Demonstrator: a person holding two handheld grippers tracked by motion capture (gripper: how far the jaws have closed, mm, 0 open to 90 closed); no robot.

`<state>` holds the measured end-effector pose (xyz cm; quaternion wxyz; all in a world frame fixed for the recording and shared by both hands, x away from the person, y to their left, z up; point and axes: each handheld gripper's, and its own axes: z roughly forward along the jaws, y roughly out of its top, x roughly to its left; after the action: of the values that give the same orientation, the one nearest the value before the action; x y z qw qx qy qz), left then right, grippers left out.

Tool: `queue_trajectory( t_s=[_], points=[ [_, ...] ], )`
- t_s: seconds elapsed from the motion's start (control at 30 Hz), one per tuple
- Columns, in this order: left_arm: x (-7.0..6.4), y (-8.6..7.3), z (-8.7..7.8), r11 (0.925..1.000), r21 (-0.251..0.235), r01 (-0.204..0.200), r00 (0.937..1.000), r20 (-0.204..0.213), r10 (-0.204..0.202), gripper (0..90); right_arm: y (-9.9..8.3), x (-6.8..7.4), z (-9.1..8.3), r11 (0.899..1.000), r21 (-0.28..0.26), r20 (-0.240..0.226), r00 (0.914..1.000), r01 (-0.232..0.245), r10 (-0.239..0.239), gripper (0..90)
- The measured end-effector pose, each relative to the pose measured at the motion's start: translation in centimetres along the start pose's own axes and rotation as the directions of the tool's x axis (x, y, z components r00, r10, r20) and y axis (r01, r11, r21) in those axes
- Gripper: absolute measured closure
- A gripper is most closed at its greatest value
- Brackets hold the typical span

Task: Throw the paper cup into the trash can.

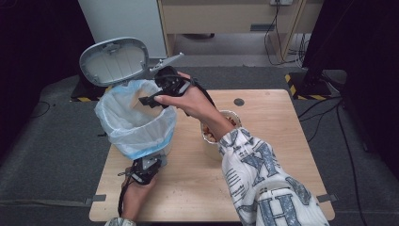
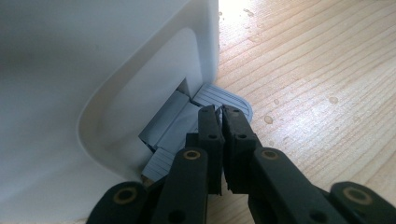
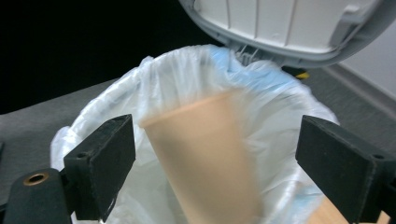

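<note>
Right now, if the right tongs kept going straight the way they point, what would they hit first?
Probably the tan cup, blurred between the open right tongs and untouched by either jaw. Behind it is the bag lining the bin. Depth is hard to judge.

Right gripper point(image 3: 215, 163), raised on an outstretched arm, with jaws spread wide; left gripper point(image 2: 219, 119) held low, jaws pressed together.

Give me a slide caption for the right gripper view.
Open right gripper above the lined bin, a blurred paper cup between its spread jaws, lid raised.
</note>
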<state>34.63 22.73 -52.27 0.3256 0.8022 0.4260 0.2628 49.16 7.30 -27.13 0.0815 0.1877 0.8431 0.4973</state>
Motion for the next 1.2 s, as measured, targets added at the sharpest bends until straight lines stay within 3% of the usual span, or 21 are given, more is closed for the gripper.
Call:
queue_trajectory(
  t_s=[1.2],
  points=[
    [0.0,0.0,0.0,1.0,0.0,-0.004,1.0,0.006,0.004,86.0,-3.9,-4.3,-6.1,0.997,-0.055,0.112,0.9919,-0.055,0.061,11.8]
  ],
)
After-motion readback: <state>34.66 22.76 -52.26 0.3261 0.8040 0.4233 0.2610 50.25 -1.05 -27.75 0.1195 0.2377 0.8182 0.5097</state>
